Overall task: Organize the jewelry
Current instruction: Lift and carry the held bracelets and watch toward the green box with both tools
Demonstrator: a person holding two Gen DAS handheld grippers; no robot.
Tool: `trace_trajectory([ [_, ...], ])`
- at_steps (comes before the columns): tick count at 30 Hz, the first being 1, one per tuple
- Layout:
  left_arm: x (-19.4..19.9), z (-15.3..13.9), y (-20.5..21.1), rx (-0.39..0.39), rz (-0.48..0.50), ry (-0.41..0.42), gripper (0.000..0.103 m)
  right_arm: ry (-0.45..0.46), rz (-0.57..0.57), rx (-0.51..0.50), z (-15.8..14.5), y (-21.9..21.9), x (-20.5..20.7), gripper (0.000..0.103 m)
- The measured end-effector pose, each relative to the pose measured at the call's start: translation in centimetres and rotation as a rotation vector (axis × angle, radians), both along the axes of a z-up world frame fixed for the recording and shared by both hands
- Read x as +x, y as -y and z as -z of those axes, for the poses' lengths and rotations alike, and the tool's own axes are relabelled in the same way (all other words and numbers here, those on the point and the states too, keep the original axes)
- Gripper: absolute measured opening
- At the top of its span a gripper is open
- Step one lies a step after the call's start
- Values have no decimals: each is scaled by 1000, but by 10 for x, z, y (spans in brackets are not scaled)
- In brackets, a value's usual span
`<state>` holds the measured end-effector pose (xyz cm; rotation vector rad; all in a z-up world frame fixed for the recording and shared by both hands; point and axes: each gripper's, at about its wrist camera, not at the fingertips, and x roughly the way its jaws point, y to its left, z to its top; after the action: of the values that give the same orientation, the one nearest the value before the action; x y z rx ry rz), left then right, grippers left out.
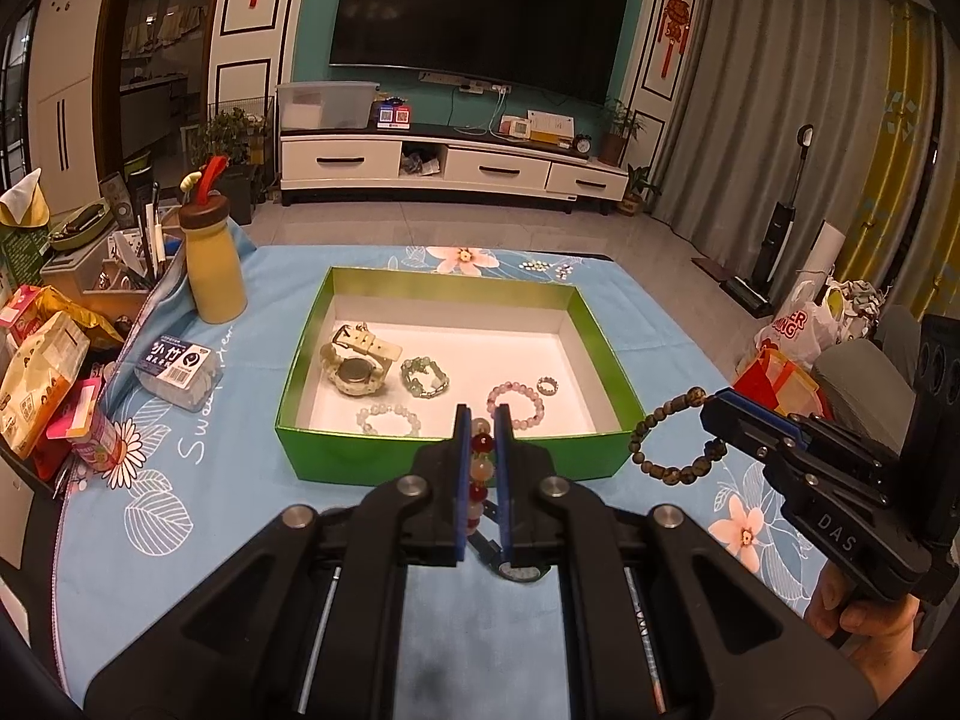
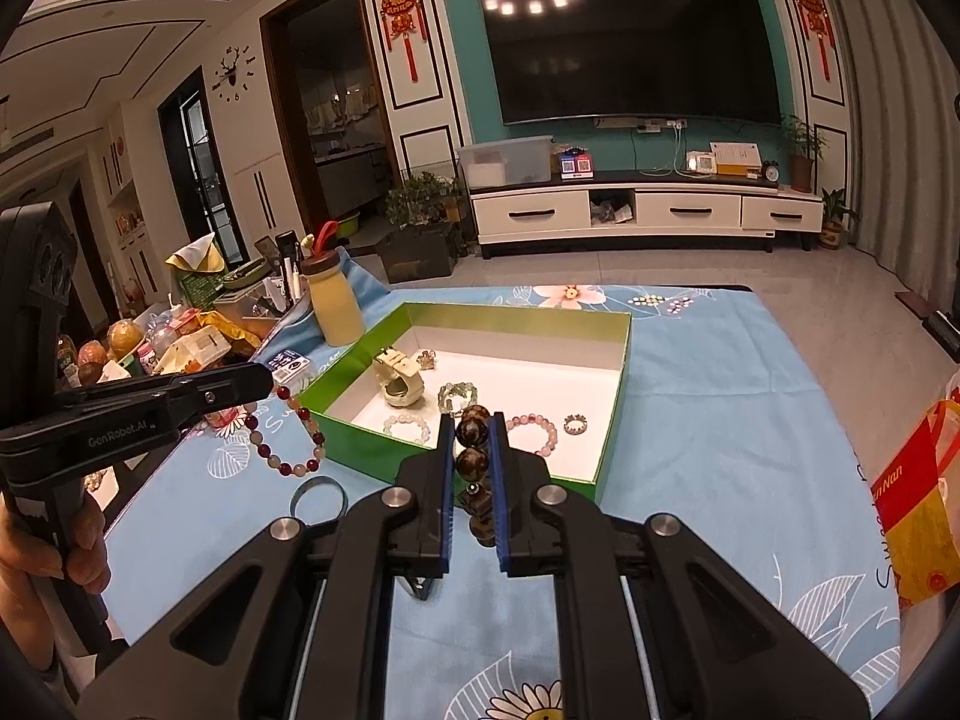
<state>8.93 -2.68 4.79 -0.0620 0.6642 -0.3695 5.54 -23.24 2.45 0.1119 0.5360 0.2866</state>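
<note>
My left gripper (image 1: 483, 411) is shut on a bracelet of red and pale beads (image 1: 480, 468), held above the blue cloth just short of the green box (image 1: 360, 456). In the right wrist view that left gripper (image 2: 267, 375) shows at the left, its bracelet (image 2: 288, 441) hanging in a loop. My right gripper (image 2: 471, 420) is shut on a dark brown bead bracelet (image 2: 472, 447); it appears at the right in the left wrist view (image 1: 711, 405) with the loop (image 1: 666, 444) dangling. Inside the box lie a cream watch (image 1: 354, 363), a green bracelet (image 1: 423, 375), a pink bracelet (image 1: 516, 405), a pale bracelet (image 1: 387, 417) and a ring (image 1: 546, 385).
A yellow bottle (image 1: 213, 264) stands left of the box, beside snack packets (image 1: 36, 372) and a tissue pack (image 1: 177, 363). A black watch (image 1: 516, 570) and a clear bangle (image 2: 318, 498) lie on the blue floral cloth (image 2: 720, 420). A red and yellow bag (image 2: 918, 498) sits at the right edge.
</note>
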Motion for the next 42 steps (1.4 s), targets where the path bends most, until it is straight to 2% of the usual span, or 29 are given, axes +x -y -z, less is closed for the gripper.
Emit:
trace_trajectory([
  [42, 12, -18, 11, 1, 29, 40, 7, 20, 0, -5, -11, 0, 9, 11],
])
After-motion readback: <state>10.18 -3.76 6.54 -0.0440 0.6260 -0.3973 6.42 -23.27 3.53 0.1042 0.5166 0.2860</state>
